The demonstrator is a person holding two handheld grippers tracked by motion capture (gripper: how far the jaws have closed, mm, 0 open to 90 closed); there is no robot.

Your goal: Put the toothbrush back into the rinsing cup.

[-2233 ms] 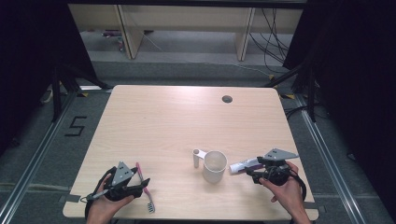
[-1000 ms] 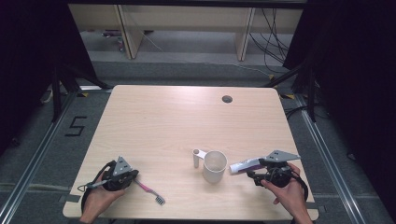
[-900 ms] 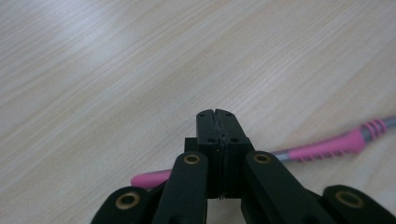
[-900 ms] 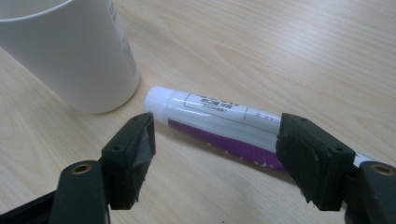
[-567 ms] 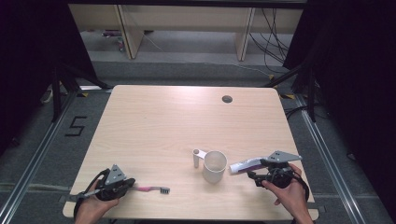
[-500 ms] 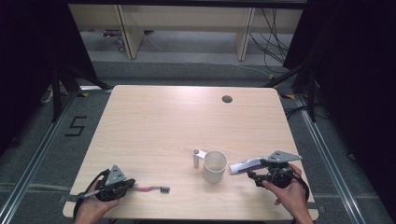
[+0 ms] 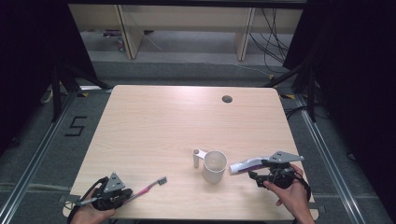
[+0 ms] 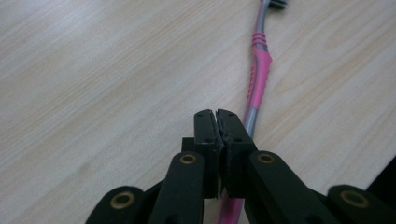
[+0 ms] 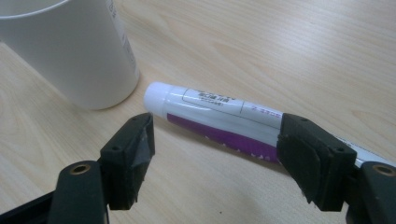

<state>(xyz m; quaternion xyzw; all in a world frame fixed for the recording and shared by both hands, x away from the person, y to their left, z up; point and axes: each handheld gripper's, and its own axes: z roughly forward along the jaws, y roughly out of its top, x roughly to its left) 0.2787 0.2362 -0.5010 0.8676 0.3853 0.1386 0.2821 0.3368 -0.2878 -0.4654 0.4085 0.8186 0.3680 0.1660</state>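
High view: the left tongs (image 7: 122,196) lie low at the bench's (image 7: 187,121) near-left corner, the hand (image 7: 91,212) under them. The pink toothbrush (image 7: 148,187) slants from them toward the white cup (image 7: 215,165). Right of the cup lies the toothpaste tube (image 7: 247,164), with the right tongs (image 7: 254,173) beside it and the right hand (image 7: 289,193) holding them level.

Left gripper view: the left tongs (image 8: 218,122) are together, 2 pads touching, and have just eased a little. The toothbrush (image 8: 259,74) runs beneath and beside them; whether they pinch it I cannot tell.

Right gripper view: the right tongs (image 9: 217,135) stand apart, straddling the tube (image 9: 219,119) without pressing; the cup (image 9: 70,51) stands just beyond.

Judged step: gathering brush and paste for the cup. Next, the right tongs should close on the tube and lift it.
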